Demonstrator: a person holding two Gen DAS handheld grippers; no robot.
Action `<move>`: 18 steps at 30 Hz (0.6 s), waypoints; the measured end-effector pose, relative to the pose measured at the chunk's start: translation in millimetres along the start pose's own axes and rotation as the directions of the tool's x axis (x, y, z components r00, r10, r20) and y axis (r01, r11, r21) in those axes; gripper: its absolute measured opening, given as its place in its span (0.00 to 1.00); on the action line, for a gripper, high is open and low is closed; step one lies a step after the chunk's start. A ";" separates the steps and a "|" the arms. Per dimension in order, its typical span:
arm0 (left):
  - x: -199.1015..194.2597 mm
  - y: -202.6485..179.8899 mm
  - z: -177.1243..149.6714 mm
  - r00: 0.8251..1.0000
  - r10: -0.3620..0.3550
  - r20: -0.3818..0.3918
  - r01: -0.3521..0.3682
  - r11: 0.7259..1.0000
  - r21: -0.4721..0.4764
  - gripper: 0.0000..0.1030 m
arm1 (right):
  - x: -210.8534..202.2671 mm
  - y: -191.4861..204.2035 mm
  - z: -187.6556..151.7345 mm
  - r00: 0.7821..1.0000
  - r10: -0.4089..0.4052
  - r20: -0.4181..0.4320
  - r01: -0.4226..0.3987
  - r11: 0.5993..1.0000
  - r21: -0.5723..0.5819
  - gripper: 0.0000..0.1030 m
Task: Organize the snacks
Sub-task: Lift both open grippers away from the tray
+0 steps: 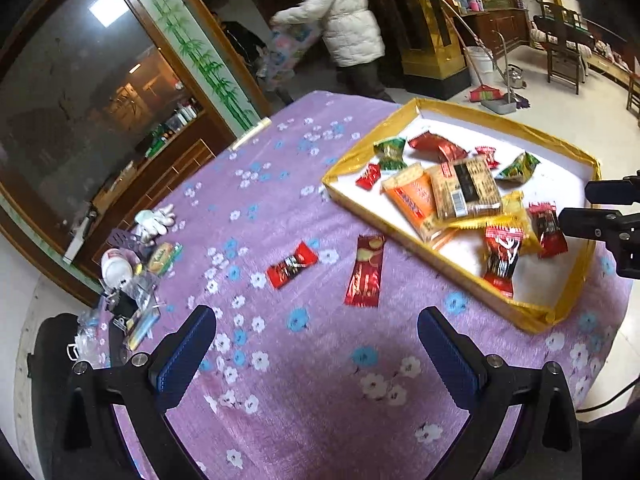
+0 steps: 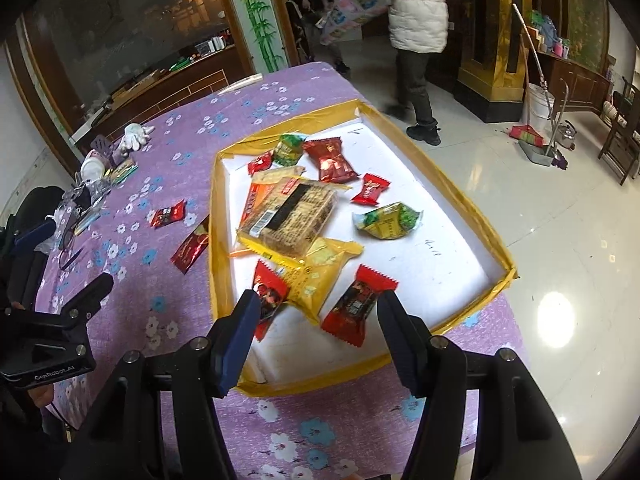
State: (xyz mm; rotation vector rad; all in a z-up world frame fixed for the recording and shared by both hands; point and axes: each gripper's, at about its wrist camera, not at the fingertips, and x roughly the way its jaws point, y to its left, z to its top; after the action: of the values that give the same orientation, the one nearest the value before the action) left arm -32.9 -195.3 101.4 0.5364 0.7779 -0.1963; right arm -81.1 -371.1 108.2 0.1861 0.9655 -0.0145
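Note:
A gold-rimmed white tray [image 2: 216,240] on the purple flowered cloth holds several wrapped snacks, among them a brown cracker pack [image 2: 288,216] and a yellow packet [image 2: 316,272]. My right gripper [image 2: 318,298] hovers open over the tray's near end. A red candy [image 2: 352,304] lies flat in the tray below its fingers, untouched by either pad. Two snacks lie loose on the cloth left of the tray: a small red-black candy [image 1: 292,266] and a long red packet [image 1: 365,270]. My left gripper [image 1: 316,314] stands open and empty just short of them.
Clutter sits at the table's left edge: a white glove [image 1: 154,220], a white cup [image 1: 116,268], a green pack [image 1: 164,256] and glasses. A person in a white jacket [image 2: 416,8] stands beyond the table. A broom and dustpan [image 2: 532,136] lean at the right.

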 end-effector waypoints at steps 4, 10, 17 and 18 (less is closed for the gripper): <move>6.9 -1.5 -4.6 0.999 -0.039 -0.004 0.039 0.999 0.029 0.99 | 1.4 8.9 -8.6 1.000 -0.007 -0.003 0.007 1.000 0.011 0.58; 14.0 -5.4 -10.0 0.996 -0.095 0.007 0.094 0.994 0.064 0.99 | -2.1 12.1 -25.9 0.999 -0.054 -0.004 0.055 0.997 0.060 0.58; 16.2 -21.2 -7.0 0.988 -0.155 0.013 0.152 0.982 0.109 0.99 | -14.5 12.7 -34.4 0.995 -0.100 0.012 0.098 0.992 0.081 0.59; 16.2 -21.5 -6.1 0.988 -0.153 0.014 0.150 0.982 0.111 0.99 | -14.4 12.1 -33.4 0.995 -0.099 0.015 0.097 0.992 0.082 0.59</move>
State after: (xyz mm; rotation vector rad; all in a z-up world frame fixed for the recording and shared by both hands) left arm -33.0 -210.0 77.9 0.5776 0.7893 -0.3869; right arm -115.4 -354.7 103.3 0.2125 0.9547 -0.1454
